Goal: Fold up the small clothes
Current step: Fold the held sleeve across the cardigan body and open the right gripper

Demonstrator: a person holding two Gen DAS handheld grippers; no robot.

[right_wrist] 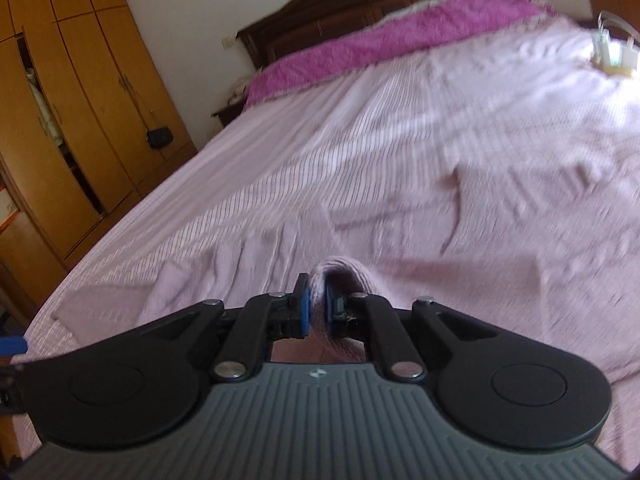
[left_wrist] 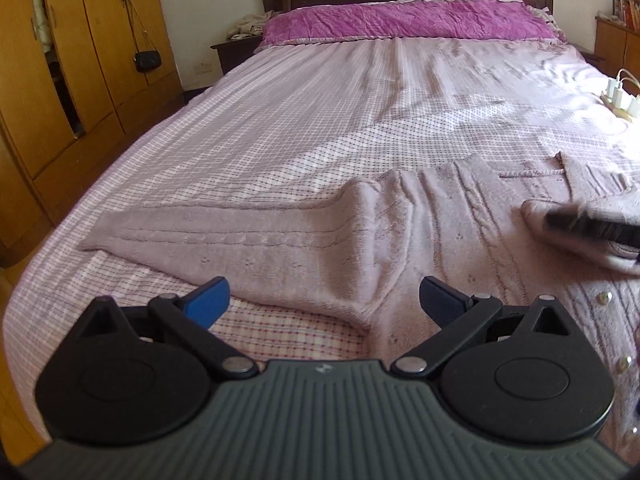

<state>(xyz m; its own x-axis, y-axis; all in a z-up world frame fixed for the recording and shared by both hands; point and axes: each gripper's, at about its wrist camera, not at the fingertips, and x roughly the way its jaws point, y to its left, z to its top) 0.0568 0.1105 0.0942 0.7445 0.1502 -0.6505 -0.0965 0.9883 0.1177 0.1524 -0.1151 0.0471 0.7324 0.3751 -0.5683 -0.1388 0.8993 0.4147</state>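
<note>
A pale pink knitted cardigan (left_wrist: 420,240) lies spread on the bed, one sleeve (left_wrist: 208,236) stretched out flat to the left. My left gripper (left_wrist: 324,300) hovers open just above the cardigan's near edge, by the armpit, with nothing between its blue pads. My right gripper (right_wrist: 316,312) is shut on a fold of the same pink knit (right_wrist: 340,276), likely the other sleeve's end, lifted off the bed. In the left wrist view the right gripper (left_wrist: 588,226) shows blurred at the right edge, over the cardigan's body. Small pearl buttons (left_wrist: 604,298) run down the cardigan's front.
The bed carries a pink checked sheet (left_wrist: 320,112) with a magenta quilt (left_wrist: 400,20) folded below the dark wooden headboard. A power strip with white chargers (left_wrist: 622,100) lies on the bed at right. Wooden wardrobes (left_wrist: 72,64) line the left wall, a black bag hanging there.
</note>
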